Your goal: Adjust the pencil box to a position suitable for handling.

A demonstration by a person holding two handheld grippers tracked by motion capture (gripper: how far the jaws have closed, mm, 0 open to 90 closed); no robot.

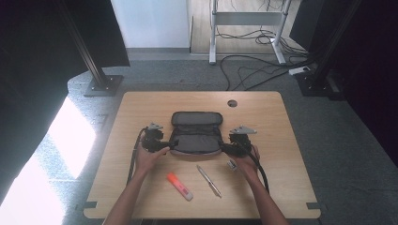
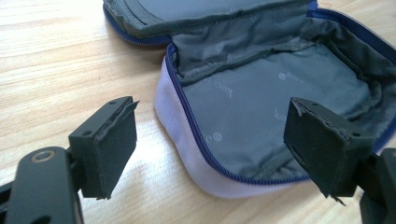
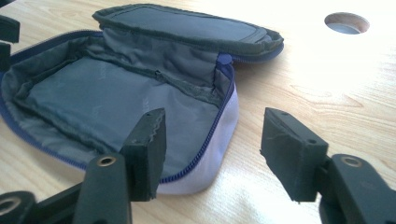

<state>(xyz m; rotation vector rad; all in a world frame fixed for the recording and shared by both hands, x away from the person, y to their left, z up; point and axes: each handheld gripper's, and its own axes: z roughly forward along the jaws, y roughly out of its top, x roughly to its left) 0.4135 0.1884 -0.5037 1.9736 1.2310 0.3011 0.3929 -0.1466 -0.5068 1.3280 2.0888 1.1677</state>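
A pencil case (image 1: 196, 133) lies unzipped in the middle of the table, its lid folded back toward the far side. It is lilac outside, with a grey lining (image 2: 261, 93) and a blue zipper (image 3: 219, 116). My left gripper (image 1: 165, 146) sits at the case's left end, open. In the left gripper view the case's near corner (image 2: 187, 140) lies between the spread pads of my left gripper (image 2: 215, 140) without touching them. My right gripper (image 1: 225, 147) is at the case's right end, also open. The right gripper view shows my right gripper (image 3: 217, 149) straddling the case's corner (image 3: 215, 158).
On the near part of the wooden table (image 1: 141, 112) lie an orange highlighter (image 1: 179, 186), a silver pen (image 1: 208, 180) and a small pale object (image 1: 231, 164) by my right hand. A round cable hole (image 1: 232, 103) sits beyond the case. Black frame posts and floor cables stand behind the table.
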